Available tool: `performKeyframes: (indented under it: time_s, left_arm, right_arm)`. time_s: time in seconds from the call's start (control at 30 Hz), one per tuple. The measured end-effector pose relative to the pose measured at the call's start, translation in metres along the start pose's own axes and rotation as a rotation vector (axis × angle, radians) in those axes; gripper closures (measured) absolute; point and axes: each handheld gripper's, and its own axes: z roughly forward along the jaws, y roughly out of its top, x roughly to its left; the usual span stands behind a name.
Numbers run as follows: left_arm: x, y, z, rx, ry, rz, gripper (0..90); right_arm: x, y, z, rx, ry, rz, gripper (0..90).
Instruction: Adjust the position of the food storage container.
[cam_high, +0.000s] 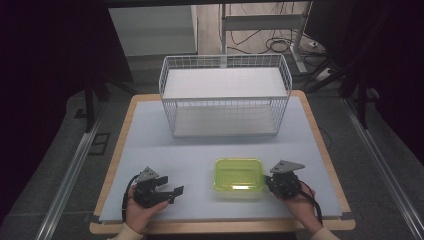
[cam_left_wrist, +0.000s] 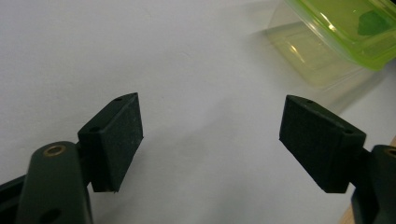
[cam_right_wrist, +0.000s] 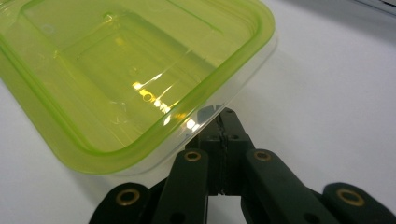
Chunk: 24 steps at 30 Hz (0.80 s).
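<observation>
Near the front edge of the bench (cam_high: 150, 150), a clear container with a green lid (cam_high: 239, 176) rests flat, well in front of the white wire basket (cam_high: 225, 95) at the back. Just to its right, the right tool (cam_right_wrist: 223, 122) has its jaws pressed together, their tips tucked under the container's rim at one corner. Well apart on the left, the left tool (cam_left_wrist: 210, 140) is held with jaws spread wide over bare surface, gripping nothing.

A shallow rectangular container (cam_high: 239, 176) of clear plastic with a translucent lime-green lid lies flat and closed near the front edge of the pale bench (cam_high: 165, 150).
</observation>
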Motion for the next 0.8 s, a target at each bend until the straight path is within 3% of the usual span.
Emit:
performKeyframes:
  time_s: [0.5,0.73,0.8]
  left_arm:
    - [0.001,0.000,0.000,-0.001,-0.002,-0.001,20.9]
    - [0.001,0.000,-0.001,-0.001,-0.001,-0.002,20.9]
    - [0.001,0.000,0.000,0.000,-0.001,-0.002,21.0]
  right_arm:
    - [0.021,0.020,0.024,0.007,0.040,-0.040,90.0]
    - [0.021,0.023,0.026,0.004,0.043,-0.045,90.0]
    - [0.019,0.022,0.025,0.000,0.050,-0.027,90.0]
